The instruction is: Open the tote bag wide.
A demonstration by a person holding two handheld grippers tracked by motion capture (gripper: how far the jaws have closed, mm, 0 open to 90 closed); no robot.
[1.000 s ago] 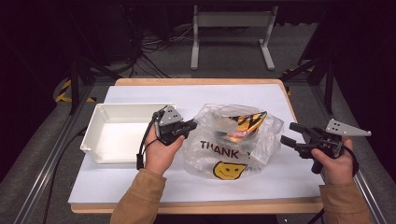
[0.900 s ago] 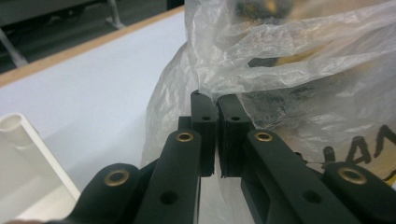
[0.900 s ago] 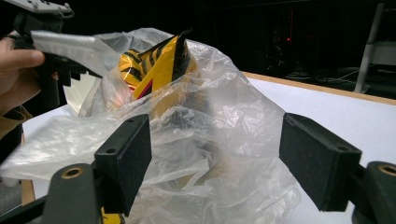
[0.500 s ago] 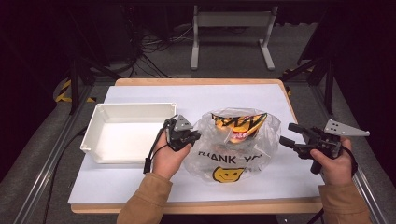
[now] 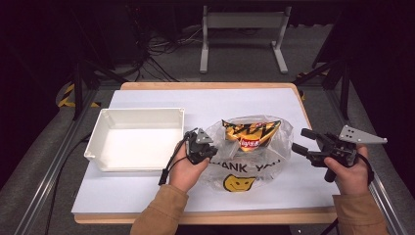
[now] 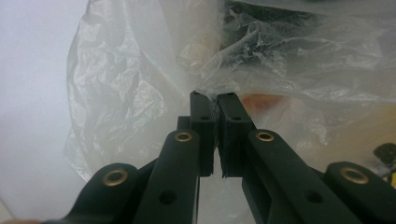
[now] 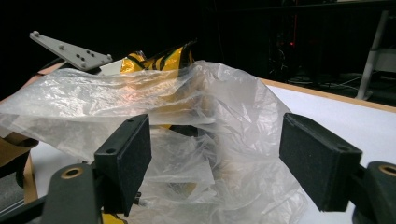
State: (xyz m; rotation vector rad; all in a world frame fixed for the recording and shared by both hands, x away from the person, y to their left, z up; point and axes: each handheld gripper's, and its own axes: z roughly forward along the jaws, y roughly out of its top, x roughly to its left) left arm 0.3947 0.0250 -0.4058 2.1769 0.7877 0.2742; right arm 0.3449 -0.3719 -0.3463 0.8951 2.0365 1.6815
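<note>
A clear plastic bag (image 5: 274, 159) printed with a yellow smiley and "THANK YOU" lies on the white table top (image 5: 235, 100). Inside it sits a yellow and black chip bag (image 5: 249, 133), whose top pokes up in the right gripper view as the chip bag (image 7: 161, 58). My left gripper (image 5: 211, 151) is at the bag's left edge, jaws shut on a fold of the plastic bag (image 6: 140, 93); its tips (image 6: 213, 95) pinch the film. My right gripper (image 5: 301, 140) hovers just right of the bag, open, with the plastic bag (image 7: 224, 116) ahead of its gap (image 7: 219, 158) and untouched.
A white rectangular tray (image 5: 103, 132) stands left of the bag, close to my left hand. The wooden table edge (image 5: 205, 216) runs along the near side. A metal stand (image 5: 242, 22) and cables lie on the dark floor beyond the table.
My left gripper moved right and toward the near edge, lower, carrying the bag's left edge with it. The bag has slumped flatter and the chip bag shifted. The right gripper kept still.
</note>
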